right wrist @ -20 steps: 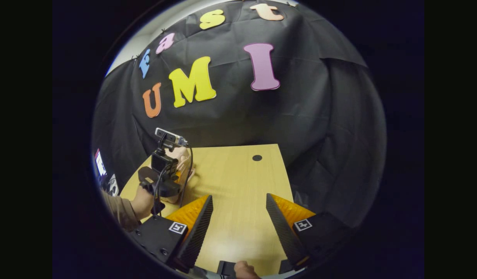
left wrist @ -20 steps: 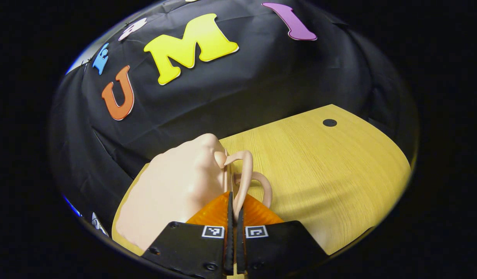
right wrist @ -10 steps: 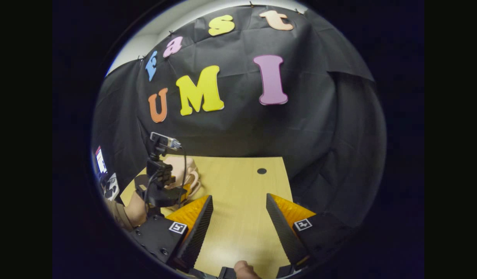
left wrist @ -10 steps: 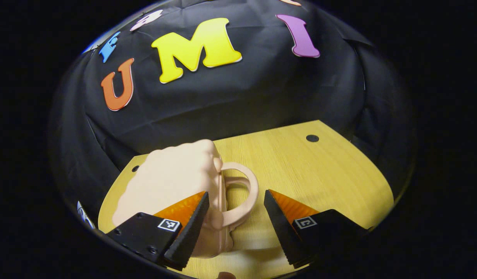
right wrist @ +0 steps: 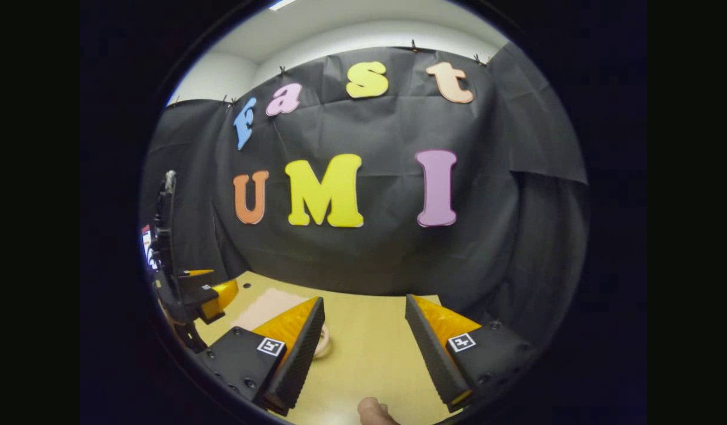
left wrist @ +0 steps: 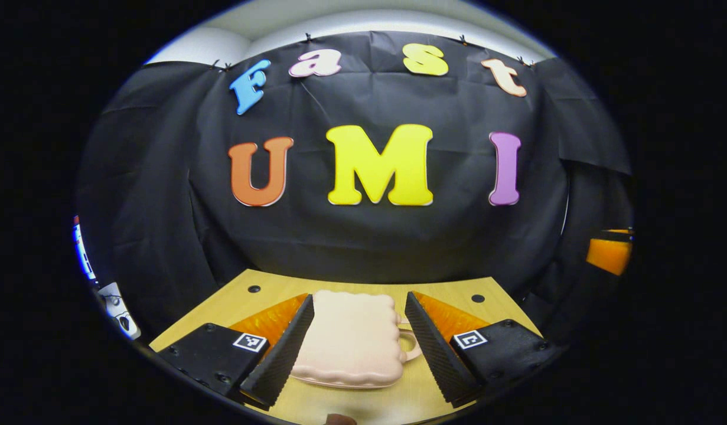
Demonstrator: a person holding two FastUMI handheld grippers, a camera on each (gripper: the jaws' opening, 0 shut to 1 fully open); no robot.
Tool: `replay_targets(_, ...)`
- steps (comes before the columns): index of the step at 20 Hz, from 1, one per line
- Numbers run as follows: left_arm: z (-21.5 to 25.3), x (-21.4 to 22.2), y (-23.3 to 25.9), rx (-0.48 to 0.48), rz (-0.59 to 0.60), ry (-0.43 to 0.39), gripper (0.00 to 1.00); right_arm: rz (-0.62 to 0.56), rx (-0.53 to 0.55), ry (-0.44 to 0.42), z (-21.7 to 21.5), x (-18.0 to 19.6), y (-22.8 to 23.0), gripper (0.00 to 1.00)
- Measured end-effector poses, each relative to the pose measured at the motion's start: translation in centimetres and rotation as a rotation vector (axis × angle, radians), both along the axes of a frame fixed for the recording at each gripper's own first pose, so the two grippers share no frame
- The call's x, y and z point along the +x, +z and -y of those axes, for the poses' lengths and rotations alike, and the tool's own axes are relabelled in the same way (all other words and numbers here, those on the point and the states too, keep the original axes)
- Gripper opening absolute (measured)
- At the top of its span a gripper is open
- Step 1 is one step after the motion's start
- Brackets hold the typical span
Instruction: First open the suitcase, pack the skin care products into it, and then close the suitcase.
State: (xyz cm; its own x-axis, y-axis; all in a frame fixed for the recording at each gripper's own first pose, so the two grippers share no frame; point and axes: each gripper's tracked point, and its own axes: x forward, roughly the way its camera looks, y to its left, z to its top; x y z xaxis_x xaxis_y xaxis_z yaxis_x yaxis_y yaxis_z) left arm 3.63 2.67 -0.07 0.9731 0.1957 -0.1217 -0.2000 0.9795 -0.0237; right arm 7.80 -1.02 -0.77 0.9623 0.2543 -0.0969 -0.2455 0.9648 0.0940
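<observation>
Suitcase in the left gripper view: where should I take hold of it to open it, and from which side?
Probably the handle loop on its right edge. The suitcase lies flat on the table; its broad shell offers little to pinch, while the thin loop juts clear. Bring the open left gripper from the right, jaws across the loop.

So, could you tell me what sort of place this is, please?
Probably a recording booth: black cloth wall, a bare wooden table, and a small pink suitcase lying between the open left gripper fingers.

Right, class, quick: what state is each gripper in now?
Left gripper: open, holding nothing; the pink suitcase lies flat between its fingers.
Right gripper: open, holding nothing, over the wooden table.
</observation>
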Motion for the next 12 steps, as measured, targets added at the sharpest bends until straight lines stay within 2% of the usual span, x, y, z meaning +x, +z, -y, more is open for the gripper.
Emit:
replay_targets(2,-1.4,-2.2,2.6,-0.023,0.036,0.01,0.99,0.021,-0.003,0.011,-2.3,-1.0,0.8,0.81)
replay_targets(3,-1.9,-3.2,3.4,-0.033,0.052,0.01,0.98,0.03,-0.009,0.014,-3.5,-0.8,0.7,0.77)
replay_targets(5,-2.5,-4.9,4.8,-0.046,0.079,0.002,1.0,0.045,-0.021,0.026,-5.5,-2.1,0.7,0.81)
replay_targets(6,-2.3,-5.6,5.1,-0.049,0.087,-0.006,0.96,0.05,-0.025,0.033,-6.5,-2.9,0.6,0.81)
replay_targets(7,-2.1,-6.4,5.4,-0.051,0.099,-0.014,0.98,0.056,-0.028,0.041,-7.4,-3.6,0.5,0.81)
replay_targets(8,-1.7,-6.9,5.3,-0.059,0.104,-0.03,0.89,0.063,-0.031,0.048,-8.2,-4.3,0.5,0.82)
replay_targets(9,-1.4,-7.3,5.1,-0.063,0.105,-0.044,0.98,0.068,-0.034,0.051,-9.0,-4.8,0.4,0.82)
replay_targets(12,-0.4,-8.4,4.1,-0.037,0.095,-0.088,0.97,0.07,-0.029,0.044,-10.6,-6.5,0.0,0.81)
